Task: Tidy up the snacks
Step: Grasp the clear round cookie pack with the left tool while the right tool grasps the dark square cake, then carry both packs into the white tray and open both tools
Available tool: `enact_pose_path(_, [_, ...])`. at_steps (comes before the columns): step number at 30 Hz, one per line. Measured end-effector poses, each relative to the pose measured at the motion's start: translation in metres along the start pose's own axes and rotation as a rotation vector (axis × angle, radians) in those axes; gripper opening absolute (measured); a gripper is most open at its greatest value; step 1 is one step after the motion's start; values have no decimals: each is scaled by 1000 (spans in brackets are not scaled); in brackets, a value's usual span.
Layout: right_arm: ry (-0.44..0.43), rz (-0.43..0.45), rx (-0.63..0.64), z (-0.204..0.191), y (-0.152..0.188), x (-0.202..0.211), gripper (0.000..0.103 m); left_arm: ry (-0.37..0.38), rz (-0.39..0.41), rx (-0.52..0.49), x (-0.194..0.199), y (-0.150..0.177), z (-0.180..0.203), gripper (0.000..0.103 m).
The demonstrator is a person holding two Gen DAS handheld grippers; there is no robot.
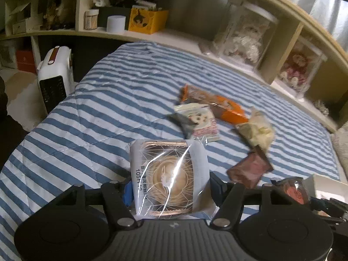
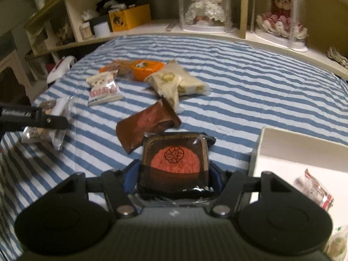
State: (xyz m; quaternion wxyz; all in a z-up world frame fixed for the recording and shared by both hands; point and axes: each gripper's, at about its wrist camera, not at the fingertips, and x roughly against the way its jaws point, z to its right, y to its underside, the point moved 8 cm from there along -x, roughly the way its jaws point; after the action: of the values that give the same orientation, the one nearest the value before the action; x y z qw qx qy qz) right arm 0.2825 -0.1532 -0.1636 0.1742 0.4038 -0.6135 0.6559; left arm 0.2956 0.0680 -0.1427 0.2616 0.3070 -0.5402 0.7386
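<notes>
My left gripper (image 1: pixel 170 188) is shut on a silver-white packet (image 1: pixel 167 167) with a gold rabbit pattern, held just above the striped quilt. A dark packet (image 2: pixel 175 152) showing a red round cake sits in my right gripper (image 2: pixel 174 175), which is shut on it. Loose snacks lie on the quilt beyond: a brown packet (image 2: pixel 148 124), a cream packet (image 2: pixel 174 82), a white printed packet (image 2: pixel 104 89) and an orange packet (image 2: pixel 143 67). In the right wrist view the left gripper's finger (image 2: pixel 43 118) crosses its silver packet (image 2: pixel 45 130) at the left edge.
A white tray (image 2: pixel 263 143) stands at the right on the blue-striped quilt (image 1: pixel 108 100) and holds a red-white snack (image 2: pixel 315 189). Wooden shelves behind carry dolls in clear cases (image 2: pixel 204 4) and a yellow box (image 1: pixel 148 20). A white heater (image 1: pixel 54 76) stands beside the bed at left.
</notes>
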Motion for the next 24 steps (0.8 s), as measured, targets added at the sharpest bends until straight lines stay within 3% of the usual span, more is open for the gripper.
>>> enact_pose_path(15, [-37, 115, -78, 9, -12, 63, 70, 102, 70, -35, 52, 2, 39, 66])
enact_pose_path(24, [-63, 152, -84, 16, -7, 120, 70, 171, 88, -62, 84, 14, 71, 66])
